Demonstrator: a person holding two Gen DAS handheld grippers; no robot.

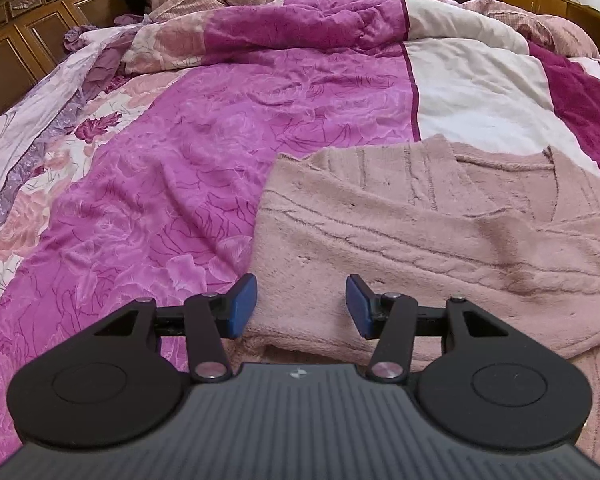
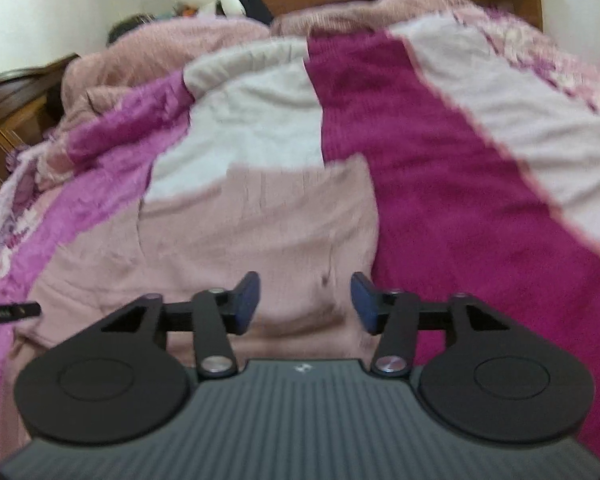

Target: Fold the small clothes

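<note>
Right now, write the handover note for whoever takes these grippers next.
Left hand-held gripper: open, empty, over the near left edge of the fluffy pale pink knitted sweater.
Right hand-held gripper: open, empty, above the same sweater's near right part.
Sweater lies on the magenta, white and floral quilt, sides apparently turned in.
Left to do: probably fold it again and tidy; that view is blurred.

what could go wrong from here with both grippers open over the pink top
1. Both the left gripper and the right gripper are open with nothing held, so the pink sweater may relax out of its fold.
2. The quilt beneath is soft and rumpled; a low pinch could catch bedding along with the garment.
3. The right wrist view is blurred, so judging the sweater's edge from it is unreliable.
</note>
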